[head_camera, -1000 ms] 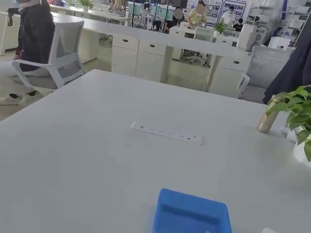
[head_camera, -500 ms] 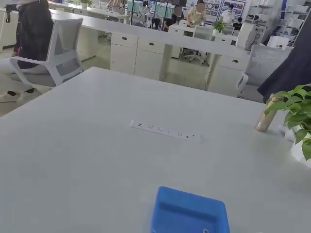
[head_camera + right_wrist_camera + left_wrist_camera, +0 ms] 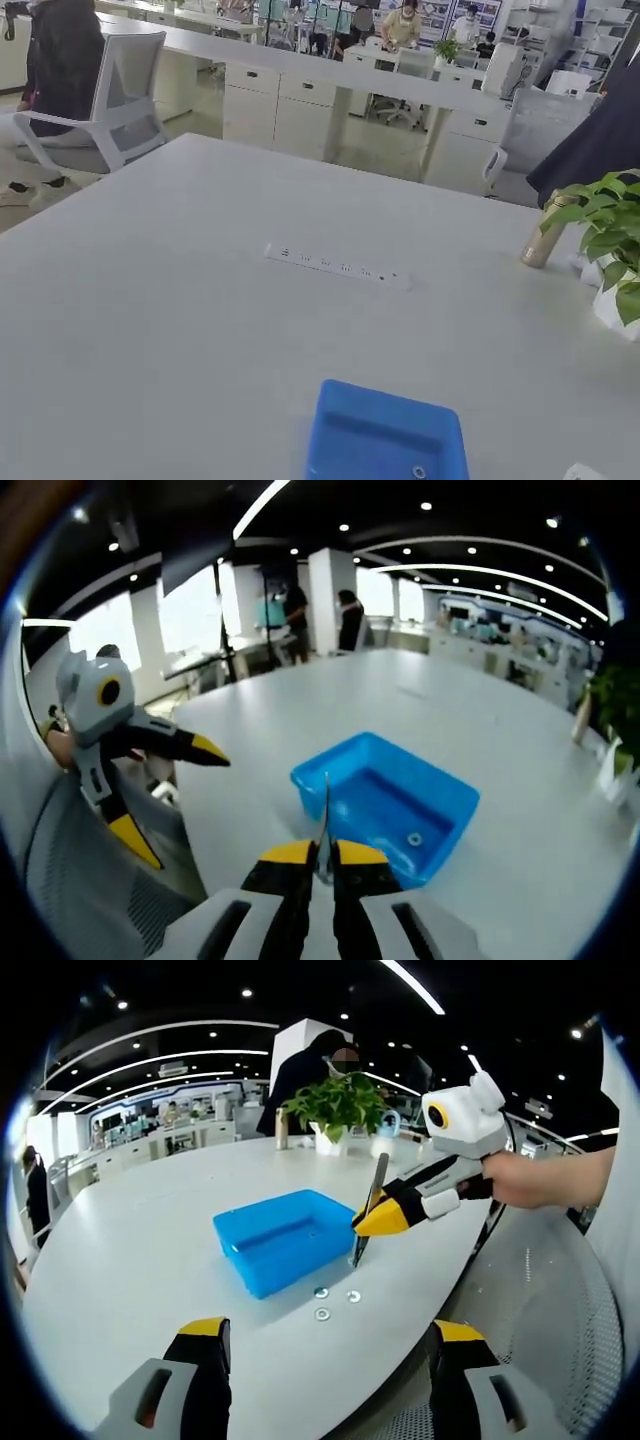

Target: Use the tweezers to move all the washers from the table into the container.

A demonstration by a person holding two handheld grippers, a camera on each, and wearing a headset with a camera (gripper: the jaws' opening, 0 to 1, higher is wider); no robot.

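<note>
Three washers (image 3: 321, 1292) lie on the table (image 3: 120, 1260) just off the tray (image 3: 280, 1235), at its 5 o'clock in the left gripper view; a fourth washer (image 3: 414, 838) sits inside. Over the last second the head camera has dipped — the tray shows fuller and that washer has come into sight, though nothing on the table moved. About a quarter done, I'd judge. The right gripper (image 3: 327, 855) is clamped on the tweezers (image 3: 325, 820), tips near the three. The left gripper (image 3: 325, 1380) gapes wide — empty.
</note>
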